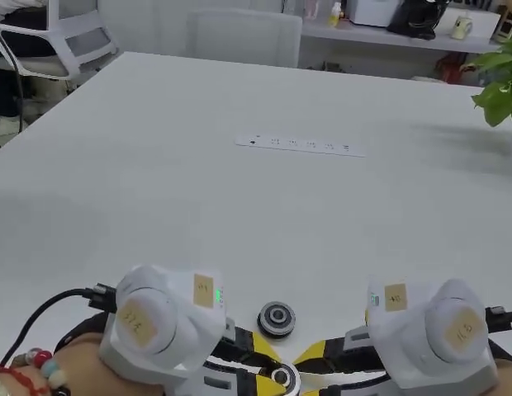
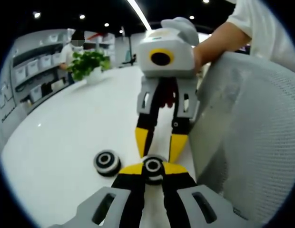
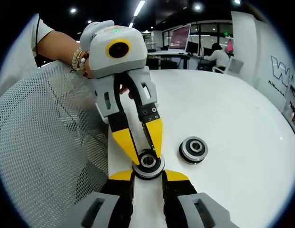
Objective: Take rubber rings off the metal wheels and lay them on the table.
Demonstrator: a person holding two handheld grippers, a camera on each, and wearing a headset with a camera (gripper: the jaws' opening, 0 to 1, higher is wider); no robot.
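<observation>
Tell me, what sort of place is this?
Most likely an office or lab workroom: a large white table with a power strip on it, a mesh office chair beside it, shelves of bins, and a computer monitor farther back.

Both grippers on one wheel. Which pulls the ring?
Probably the left gripper: its tips pinch narrowly at the rim of the held wheel, while the right gripper spans the whole wheel, better for bracing.

Smooth matt white table (image 1: 239,206), shiny metal wheel (image 1: 277,318), black rubber ring (image 3: 192,160), mesh fabric chair back (image 3: 43,142)
</observation>
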